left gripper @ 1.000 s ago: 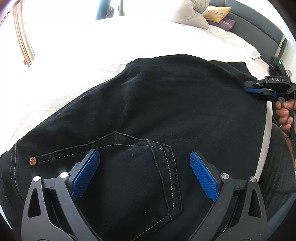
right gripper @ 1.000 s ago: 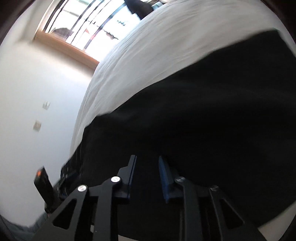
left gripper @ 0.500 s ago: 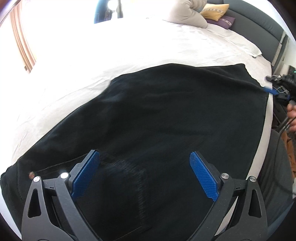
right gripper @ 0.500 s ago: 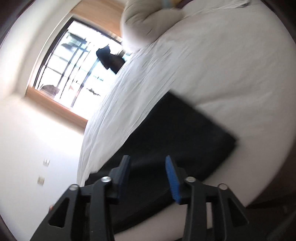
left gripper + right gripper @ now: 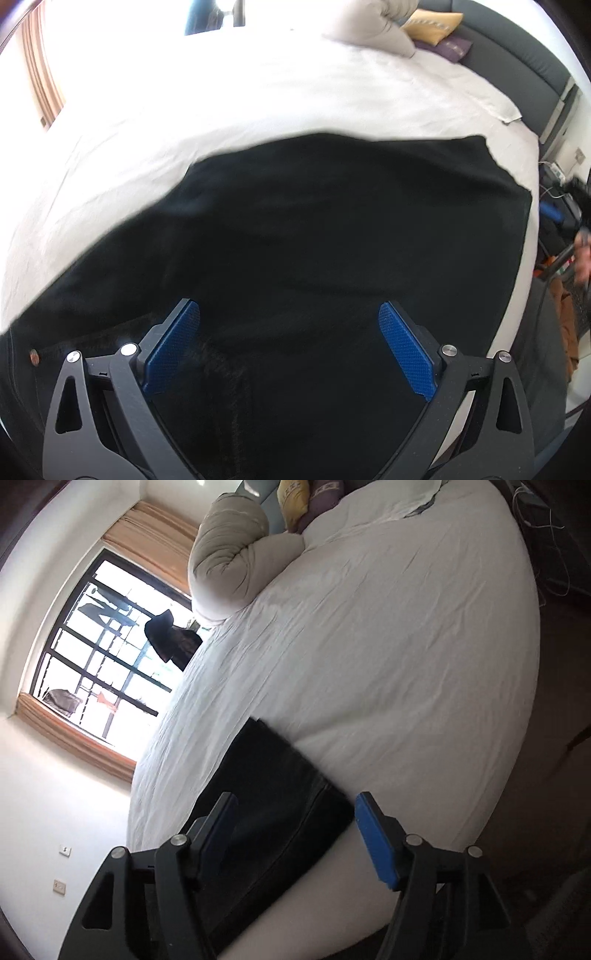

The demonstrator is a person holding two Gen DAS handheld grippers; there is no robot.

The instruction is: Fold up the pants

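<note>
Black pants (image 5: 314, 240) lie spread flat along the near edge of a white bed (image 5: 258, 96). My left gripper (image 5: 290, 343) is open and empty, hovering over the waist end near a back pocket and rivet. The pants' other end (image 5: 269, 794) shows in the right wrist view as a folded dark edge on the sheet. My right gripper (image 5: 295, 834) is open and empty, just above and off that end. It also shows blurred at the far right of the left wrist view (image 5: 554, 214).
A rolled beige duvet (image 5: 236, 554) and yellow and purple pillows (image 5: 436, 26) sit at the head of the bed by a grey headboard (image 5: 517, 62). A window (image 5: 103, 642) is on the far side. Cables lie beside the bed (image 5: 550, 528).
My right gripper opened, let go of the pants' leg end and drew back off the bed edge, tilting up. My left gripper stayed open and pulled back a little from the pants.
</note>
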